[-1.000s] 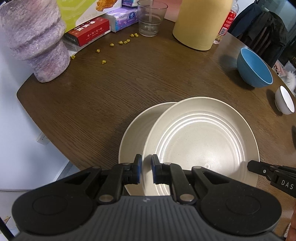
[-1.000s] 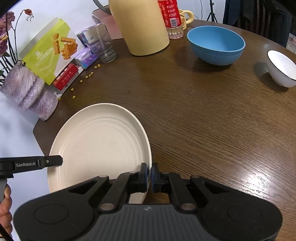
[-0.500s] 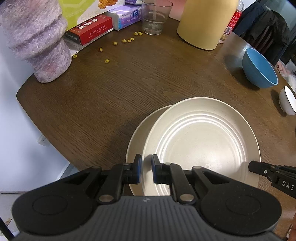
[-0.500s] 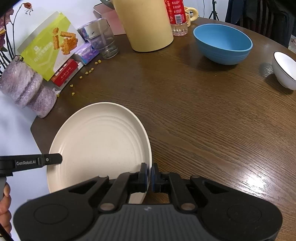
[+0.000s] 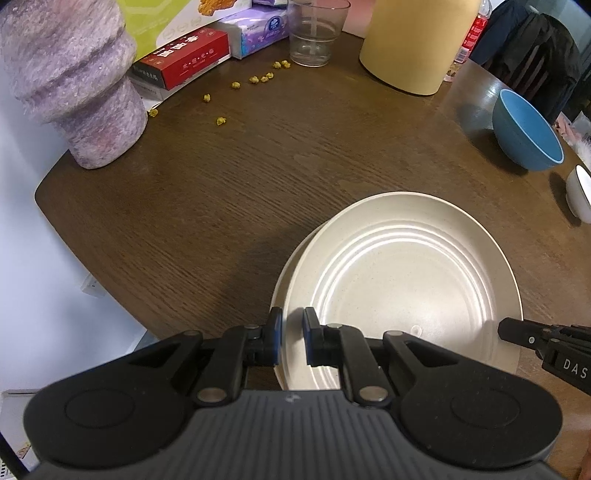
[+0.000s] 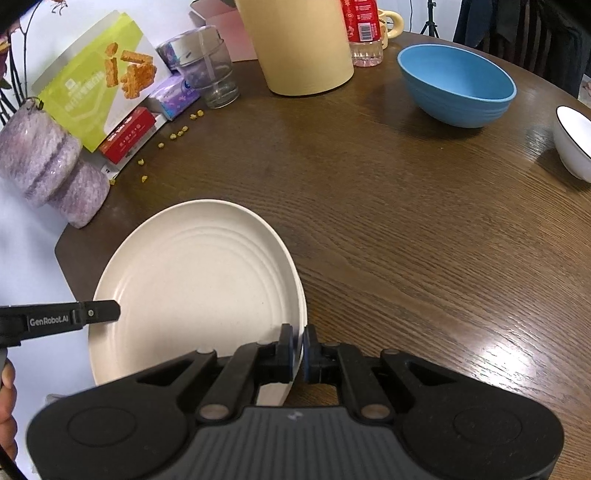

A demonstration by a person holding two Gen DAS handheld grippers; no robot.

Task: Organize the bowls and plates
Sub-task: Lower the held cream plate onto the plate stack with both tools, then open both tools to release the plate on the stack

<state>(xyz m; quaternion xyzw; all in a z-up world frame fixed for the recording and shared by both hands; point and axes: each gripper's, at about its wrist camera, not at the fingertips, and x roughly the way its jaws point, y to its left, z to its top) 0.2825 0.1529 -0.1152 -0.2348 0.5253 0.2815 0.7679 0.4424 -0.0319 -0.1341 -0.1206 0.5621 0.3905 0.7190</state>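
Two cream plates are on the brown table [image 5: 258, 177]. The top plate [image 5: 402, 295] lies over the lower plate [image 5: 291, 266], of which only a sliver shows at the left. My left gripper [image 5: 292, 334] is shut on the top plate's near-left rim. My right gripper [image 6: 300, 345] is shut on the same top plate [image 6: 199, 288] at its right rim. Each wrist view shows the other gripper's finger at the plate's side. A blue bowl [image 6: 456, 85] and a white bowl [image 6: 574, 144] stand apart at the far right.
A purple fuzzy vase [image 5: 74, 85] stands at the table's left edge. Behind it are snack boxes [image 5: 181, 64], a glass [image 5: 314, 33], a tan canister [image 5: 410, 44] and a red-labelled bottle [image 6: 364, 29]. Yellow crumbs [image 5: 255, 79] are scattered near the boxes.
The top plate has shifted left over the lower plate, so less of the lower one shows. Both grippers keep their hold on its rim.
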